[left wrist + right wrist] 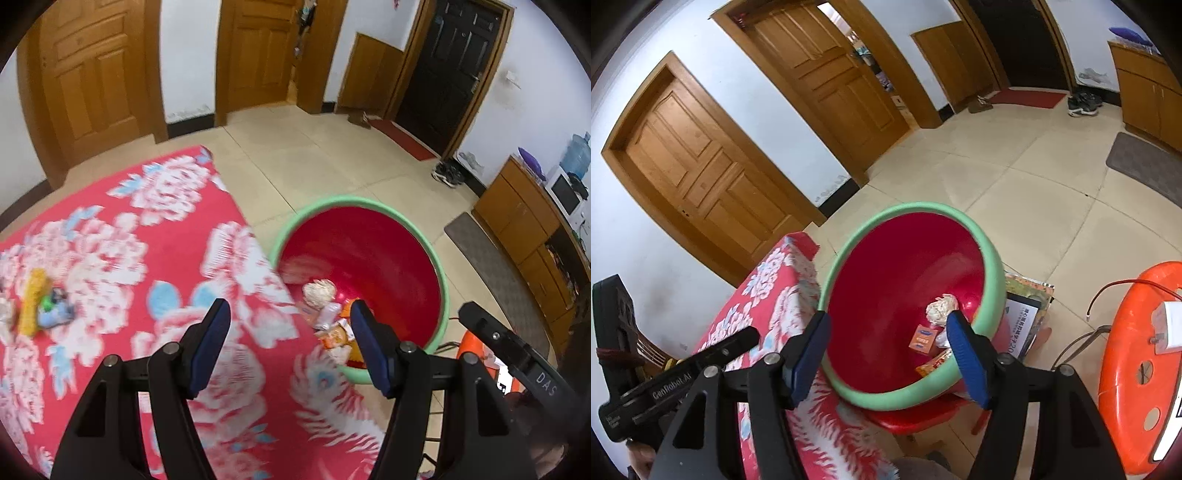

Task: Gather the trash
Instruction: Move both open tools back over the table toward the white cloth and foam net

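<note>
Both claws are spread apart and hold nothing: left claw [290, 314], right claw [886, 325]. Only the left view shows yellow and blue trash [40, 302] on the floral table [147, 229]. Beyond, the green-rimmed red bin [908, 273] contains wrappers [923, 338] and crumpled paper [940, 308].

The room was bright and evenly lit, with soft shadows. The left picture was smeared by motion blur, mostly on the flowered cloth [122, 236]. Door frames [701, 155] bent near the dark, rounded corners.
</note>
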The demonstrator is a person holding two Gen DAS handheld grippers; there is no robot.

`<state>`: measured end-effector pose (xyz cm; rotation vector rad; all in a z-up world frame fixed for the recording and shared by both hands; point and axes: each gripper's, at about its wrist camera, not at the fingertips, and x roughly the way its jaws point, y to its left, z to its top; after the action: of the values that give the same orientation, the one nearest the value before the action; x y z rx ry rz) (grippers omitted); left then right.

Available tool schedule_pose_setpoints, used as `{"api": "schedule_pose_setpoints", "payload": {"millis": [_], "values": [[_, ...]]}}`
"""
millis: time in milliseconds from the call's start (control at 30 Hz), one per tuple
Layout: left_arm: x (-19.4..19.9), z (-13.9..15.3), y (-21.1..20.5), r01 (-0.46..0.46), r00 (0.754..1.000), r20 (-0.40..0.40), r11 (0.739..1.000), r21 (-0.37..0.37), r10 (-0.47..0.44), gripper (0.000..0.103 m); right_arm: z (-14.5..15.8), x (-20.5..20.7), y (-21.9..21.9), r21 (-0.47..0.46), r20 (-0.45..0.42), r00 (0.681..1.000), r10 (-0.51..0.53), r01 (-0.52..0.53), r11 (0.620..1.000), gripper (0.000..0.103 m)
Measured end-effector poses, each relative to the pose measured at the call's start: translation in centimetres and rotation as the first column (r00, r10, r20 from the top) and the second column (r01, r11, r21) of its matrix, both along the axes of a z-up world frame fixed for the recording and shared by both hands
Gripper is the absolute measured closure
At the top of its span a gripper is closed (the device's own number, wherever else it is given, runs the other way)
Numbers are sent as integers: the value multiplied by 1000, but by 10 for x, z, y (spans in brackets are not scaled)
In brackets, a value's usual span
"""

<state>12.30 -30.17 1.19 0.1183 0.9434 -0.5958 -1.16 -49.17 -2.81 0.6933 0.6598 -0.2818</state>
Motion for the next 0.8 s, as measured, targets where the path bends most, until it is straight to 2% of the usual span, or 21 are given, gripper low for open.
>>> {"api": "schedule_pose_setpoints", "payload": {"millis": [167,400,600,800], "values": [[6,18,39,-64,997,53,998,0,64,36,16,-1,19,-38,15,1000,24,-23,999,35],[15,30,93,-149,985,86,989,20,147,36,33,-5,46,-55,39,998,58,-56,997,34],[26,38,145,-241,965,109,970,27,237,36,53,0,75,-100,53,994,101,-95,990,34],[41,39,204,-343,935,114,938,46,336,36,71,11,103,-136,52,986,160,-151,979,34]]}}
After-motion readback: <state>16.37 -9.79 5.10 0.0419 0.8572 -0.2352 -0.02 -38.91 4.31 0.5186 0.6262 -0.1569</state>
